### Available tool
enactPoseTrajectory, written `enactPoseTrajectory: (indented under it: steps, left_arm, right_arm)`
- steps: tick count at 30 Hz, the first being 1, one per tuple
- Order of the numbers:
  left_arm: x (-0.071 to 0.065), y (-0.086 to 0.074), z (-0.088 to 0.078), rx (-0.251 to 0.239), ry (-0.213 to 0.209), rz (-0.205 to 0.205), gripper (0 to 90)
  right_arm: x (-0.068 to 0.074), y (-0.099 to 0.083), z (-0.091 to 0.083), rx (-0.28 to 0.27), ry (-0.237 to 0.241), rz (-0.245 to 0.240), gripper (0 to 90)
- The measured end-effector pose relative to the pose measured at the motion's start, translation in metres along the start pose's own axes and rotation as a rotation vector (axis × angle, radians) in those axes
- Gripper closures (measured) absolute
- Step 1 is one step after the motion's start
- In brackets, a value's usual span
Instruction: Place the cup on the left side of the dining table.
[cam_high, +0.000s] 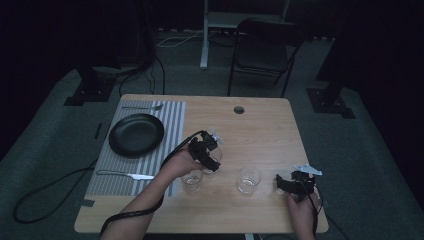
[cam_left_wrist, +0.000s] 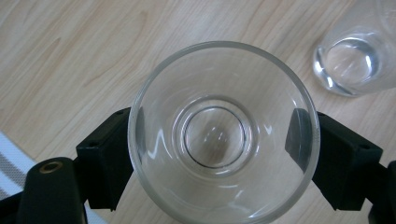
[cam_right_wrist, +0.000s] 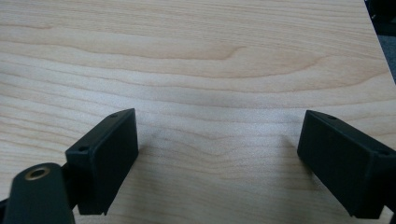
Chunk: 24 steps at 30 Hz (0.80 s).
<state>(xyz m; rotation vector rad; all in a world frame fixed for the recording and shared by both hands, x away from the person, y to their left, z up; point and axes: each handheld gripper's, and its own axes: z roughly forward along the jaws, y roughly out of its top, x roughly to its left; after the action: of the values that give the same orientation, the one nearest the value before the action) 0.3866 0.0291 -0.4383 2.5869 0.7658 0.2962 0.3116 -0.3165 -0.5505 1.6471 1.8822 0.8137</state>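
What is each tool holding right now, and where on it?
The left tool grips a clear glass across its outer wall, just under the rim. The right tool is open and holds nothing.

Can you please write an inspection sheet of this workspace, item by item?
Surface: wooden table, striped placemat at its left.
Job's things: held glass; second glass standing apart.
Clutter: black plate, fork, knife on the placemat.
Grippers: left tongs shut on the held glass; right tongs open, nothing between.
Cables: black cable trailing over the floor.
Surroundings: dark room, folding chair behind the table.
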Motion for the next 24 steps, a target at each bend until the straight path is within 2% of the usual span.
enactPoseTrajectory:
  steps: [3,7,12,14,17,18,24]
  left_arm:
    - [0.007,-0.004,-0.003,-0.005,-0.007,-0.021,18.5]
    - [0.017,-0.012,-0.008,-0.003,0.024,-0.049,18.5]
    - [0.025,-0.021,-0.013,-0.002,0.027,-0.068,18.4]
    - [0.031,-0.027,-0.017,-0.014,0.016,-0.095,18.5]
    - [0.035,-0.033,-0.021,-0.013,0.032,-0.102,18.4]
    - [0.042,-0.04,-0.025,-0.009,0.046,-0.116,18.4]
    - [0.057,-0.057,-0.036,0.004,0.081,-0.159,18.5]
  right_arm:
    - [0.0,0.0,0.0,0.0,0.0,0.0,11.9]
    - [0.0,0.0,0.0,0.0,0.0,0.0,11.9]
    - [0.0,0.0,0.0,0.0,0.0,0.0,11.9]
    - [0.0,0.0,0.0,0.0,0.0,0.0,11.9]
    - [0.0,0.0,0.0,0.0,0.0,0.0,11.9]
    - [0.0,0.0,0.0,0.0,0.0,0.0,11.9]
    - [0.0,0.0,0.0,0.0,0.0,-0.001,11.9]
